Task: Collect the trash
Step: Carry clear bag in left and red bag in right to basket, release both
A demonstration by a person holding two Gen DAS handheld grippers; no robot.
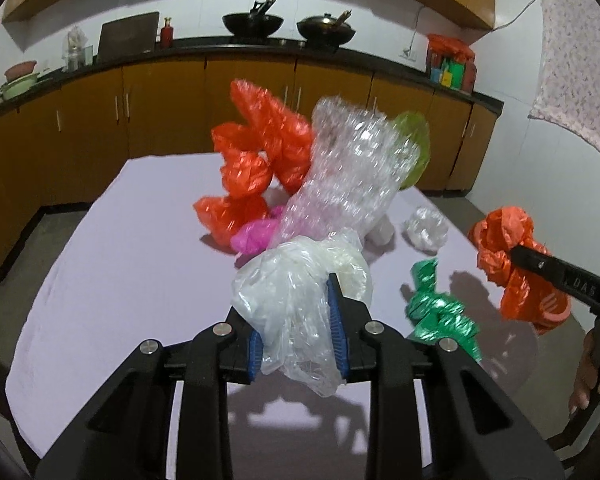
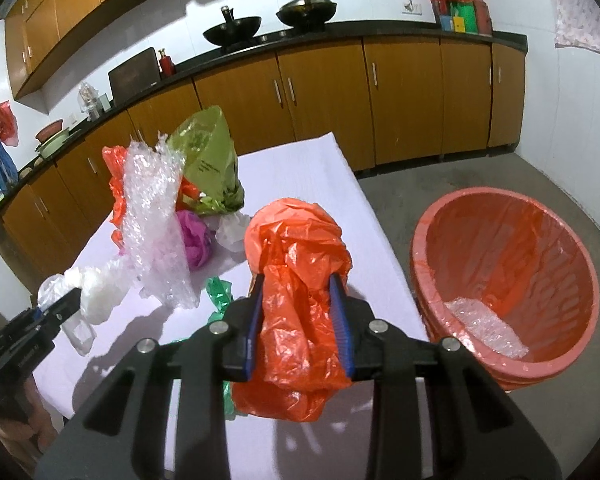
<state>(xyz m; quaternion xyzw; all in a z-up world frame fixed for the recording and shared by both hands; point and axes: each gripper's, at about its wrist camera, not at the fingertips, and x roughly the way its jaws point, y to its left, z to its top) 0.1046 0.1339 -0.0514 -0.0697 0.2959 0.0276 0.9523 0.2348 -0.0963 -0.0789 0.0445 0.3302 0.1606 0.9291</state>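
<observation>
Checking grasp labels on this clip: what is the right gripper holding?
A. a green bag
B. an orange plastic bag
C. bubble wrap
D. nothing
B: in the right wrist view the right gripper has its blue pads closed on a crumpled orange plastic bag.

Glossy crinkled plastic bags (image 2: pixel 296 264), matt cloth table cover (image 1: pixel 132 240), wood-look cabinets (image 2: pixel 320 100)

I saw a table (image 1: pixel 120 240) covered in pale lilac cloth. On it, a green crumpled bag (image 1: pixel 440 308) served as my landmark: beyond it lay a small clear wad (image 1: pixel 426 227), and to its far left a pink bag (image 1: pixel 254 234) beside a red-orange bag (image 1: pixel 228 216). On the floor (image 2: pixel 440 184) stood a lined pink bin (image 2: pixel 508 280).
</observation>
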